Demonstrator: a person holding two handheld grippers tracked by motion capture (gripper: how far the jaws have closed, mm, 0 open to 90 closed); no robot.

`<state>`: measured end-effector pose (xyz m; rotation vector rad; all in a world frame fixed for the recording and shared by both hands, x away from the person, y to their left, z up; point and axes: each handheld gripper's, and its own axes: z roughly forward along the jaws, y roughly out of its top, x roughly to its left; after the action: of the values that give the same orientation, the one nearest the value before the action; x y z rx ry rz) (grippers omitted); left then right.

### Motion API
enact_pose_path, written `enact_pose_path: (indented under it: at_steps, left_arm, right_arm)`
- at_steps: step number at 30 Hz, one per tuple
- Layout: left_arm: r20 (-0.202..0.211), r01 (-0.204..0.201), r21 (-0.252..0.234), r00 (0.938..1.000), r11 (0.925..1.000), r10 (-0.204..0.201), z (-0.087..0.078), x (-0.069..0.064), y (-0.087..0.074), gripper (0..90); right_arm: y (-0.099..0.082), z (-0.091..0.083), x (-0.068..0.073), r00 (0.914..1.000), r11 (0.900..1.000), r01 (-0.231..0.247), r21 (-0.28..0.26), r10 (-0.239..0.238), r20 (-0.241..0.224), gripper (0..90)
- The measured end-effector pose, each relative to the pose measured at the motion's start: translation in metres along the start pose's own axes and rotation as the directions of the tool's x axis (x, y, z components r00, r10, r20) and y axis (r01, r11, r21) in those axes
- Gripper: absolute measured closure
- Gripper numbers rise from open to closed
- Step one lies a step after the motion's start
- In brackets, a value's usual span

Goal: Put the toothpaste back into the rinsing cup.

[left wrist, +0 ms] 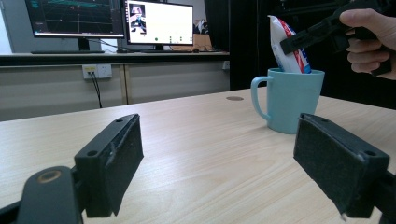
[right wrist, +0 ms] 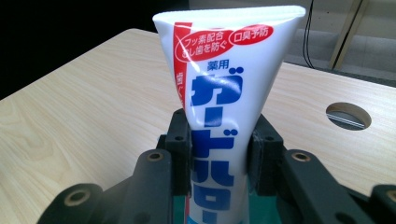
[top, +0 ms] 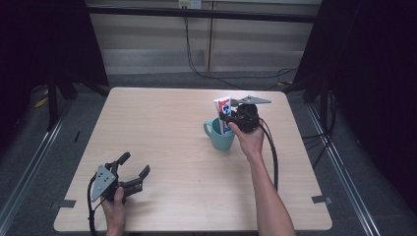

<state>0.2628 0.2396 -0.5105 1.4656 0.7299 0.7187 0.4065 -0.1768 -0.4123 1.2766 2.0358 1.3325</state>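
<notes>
The right tool is clamped on the toothpaste tube, which stands upright with its lower end already inside the teal mug on the table — placement looks nearly done, with only letting go left. The left tool rests well apart, jaws spread and empty.

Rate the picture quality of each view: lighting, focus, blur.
High view: table evenly lit, surroundings dark, slightly soft. Left gripper view: mug sharp, near pads a little soft, monitors glaring. Right gripper view: toothpaste tube bright and legible, left background black.
</notes>
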Motion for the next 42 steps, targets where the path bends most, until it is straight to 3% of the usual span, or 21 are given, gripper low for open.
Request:
enact_pose_path:
  at_steps: [33,42]
  left_arm:
    - [-0.002,0.005,-0.001,1.0,1.0,-0.005,0.0,0.0,0.0,15.6]
    - [0.0,0.003,0.0,1.0,1.0,-0.003,0.0,0.0,0.0,15.6]
  right_arm:
    - [-0.022,0.002,-0.005,0.9999,0.9977,0.005,0.068,-0.006,0.011,63.7]
    - [-0.026,0.0,-0.005,1.0,0.999,-0.002,0.046,0.002,0.005,61.4]
